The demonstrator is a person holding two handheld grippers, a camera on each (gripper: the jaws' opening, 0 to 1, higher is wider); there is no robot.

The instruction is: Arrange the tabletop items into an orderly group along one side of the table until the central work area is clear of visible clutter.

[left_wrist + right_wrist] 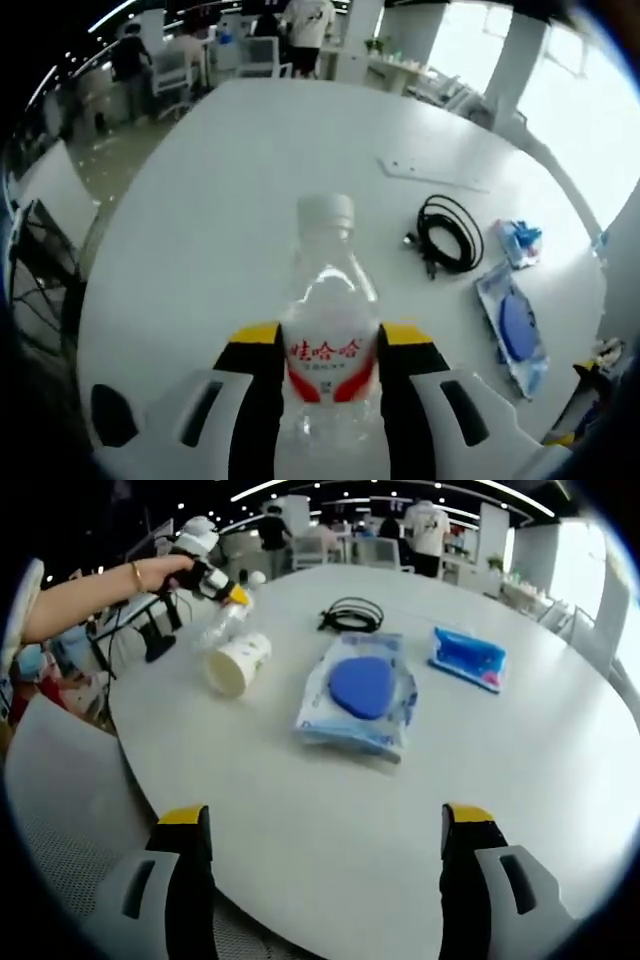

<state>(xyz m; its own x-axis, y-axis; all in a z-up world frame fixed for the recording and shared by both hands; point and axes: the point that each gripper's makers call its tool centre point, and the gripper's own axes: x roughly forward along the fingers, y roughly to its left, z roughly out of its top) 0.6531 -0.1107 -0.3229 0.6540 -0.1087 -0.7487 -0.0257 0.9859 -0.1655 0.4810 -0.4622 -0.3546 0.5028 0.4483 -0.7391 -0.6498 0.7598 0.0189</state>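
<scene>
The round white table (420, 810) carries everything, and its middle is not yet cleared. Largest on it is the clear packet (357, 693) with a blue disc inside, lying flat near the centre in the right gripper view; to its right lies a blue tissue pack (467, 656), and at the far side a coiled black cable (352, 613). A paper cup (237, 663) lies tipped on its side toward the left edge. Just beyond the cup, the left gripper (228, 595) holds a clear water bottle (326, 320), its jaws closed on the red-labelled waist, probably so the bottle stays upright while carried to the left edge, where a group seems to be forming. The right gripper (320, 845) hangs over the near edge, jaws spread wide with nothing between them, likely waiting to take the packet.
</scene>
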